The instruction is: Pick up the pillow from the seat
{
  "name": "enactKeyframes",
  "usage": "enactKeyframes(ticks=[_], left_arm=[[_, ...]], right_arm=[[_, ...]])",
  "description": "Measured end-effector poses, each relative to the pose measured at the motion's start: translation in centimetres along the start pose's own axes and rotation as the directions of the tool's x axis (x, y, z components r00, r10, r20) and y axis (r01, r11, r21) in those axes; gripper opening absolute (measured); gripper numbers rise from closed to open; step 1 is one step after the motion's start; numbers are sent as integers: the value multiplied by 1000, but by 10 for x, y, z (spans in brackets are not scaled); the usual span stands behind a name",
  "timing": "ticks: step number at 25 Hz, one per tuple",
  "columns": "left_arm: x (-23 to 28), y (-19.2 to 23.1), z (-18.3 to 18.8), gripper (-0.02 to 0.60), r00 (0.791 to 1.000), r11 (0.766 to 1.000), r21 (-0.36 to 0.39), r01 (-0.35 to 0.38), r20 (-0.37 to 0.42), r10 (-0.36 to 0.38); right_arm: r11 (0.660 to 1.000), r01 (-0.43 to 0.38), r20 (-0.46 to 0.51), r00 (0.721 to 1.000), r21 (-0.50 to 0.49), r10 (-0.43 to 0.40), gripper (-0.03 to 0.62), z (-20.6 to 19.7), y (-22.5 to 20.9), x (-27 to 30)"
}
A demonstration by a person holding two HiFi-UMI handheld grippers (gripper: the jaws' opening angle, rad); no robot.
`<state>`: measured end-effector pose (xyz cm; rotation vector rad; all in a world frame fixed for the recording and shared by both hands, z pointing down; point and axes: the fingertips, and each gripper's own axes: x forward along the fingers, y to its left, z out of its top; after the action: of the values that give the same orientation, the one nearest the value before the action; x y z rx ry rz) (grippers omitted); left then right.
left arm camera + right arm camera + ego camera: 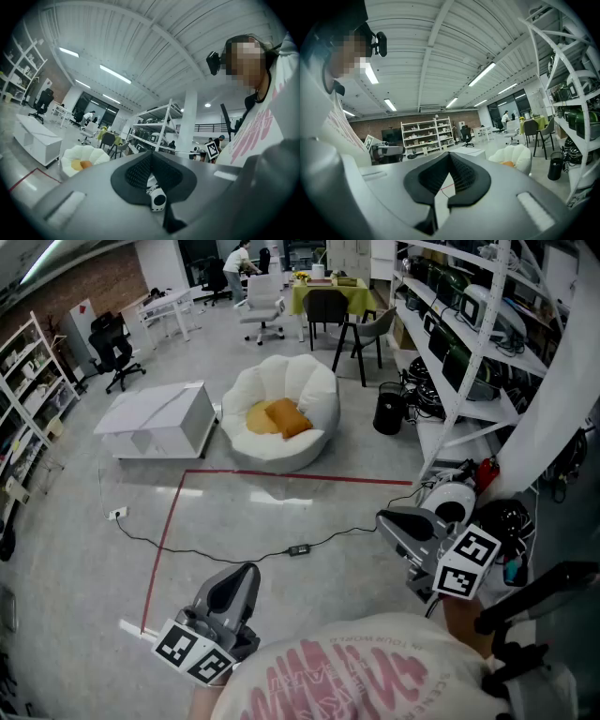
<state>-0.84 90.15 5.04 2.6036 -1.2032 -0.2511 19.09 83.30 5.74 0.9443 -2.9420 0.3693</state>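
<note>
An orange pillow (287, 416) lies on the yellow middle of a white petal-shaped seat (309, 390) on the floor, far ahead of me. My left gripper (246, 573) is held low at the near left, jaws shut and empty. At the near right my right gripper (389, 521) is also shut with nothing in it. Both are well short of the seat. The left gripper view shows its closed jaws (151, 157) with the seat (93, 153) and pillow (86, 164) small at the left. From the right gripper (450, 157) the seat (518, 154) and pillow (507, 164) appear at the right.
A low white cabinet (155, 418) stands left of the seat. Red tape (169, 521) and a black cable (234, 549) cross the floor between me and the seat. Metal shelving (469, 343), a black bin (388, 409) and dark chairs (328, 306) stand at the right and behind.
</note>
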Motion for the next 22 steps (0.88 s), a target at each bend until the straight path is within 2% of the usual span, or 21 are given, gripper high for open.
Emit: enactKeyframes(ticks=[6,14,22], left_arm=[[-10,17,9,17,1000,1000,9,13,0,-13],[-19,44,12,17,1000,996,84,6,5,-6],[-4,56,0,17,1000,999,48,20,-8,-19]], right_arm=[[1000,16,37,999,14,-17,5,5,6,18],[996,44,37,998,79,-47,6,-14,12,35],[992,47,4,999,118,-48,5,-26,-4,50]])
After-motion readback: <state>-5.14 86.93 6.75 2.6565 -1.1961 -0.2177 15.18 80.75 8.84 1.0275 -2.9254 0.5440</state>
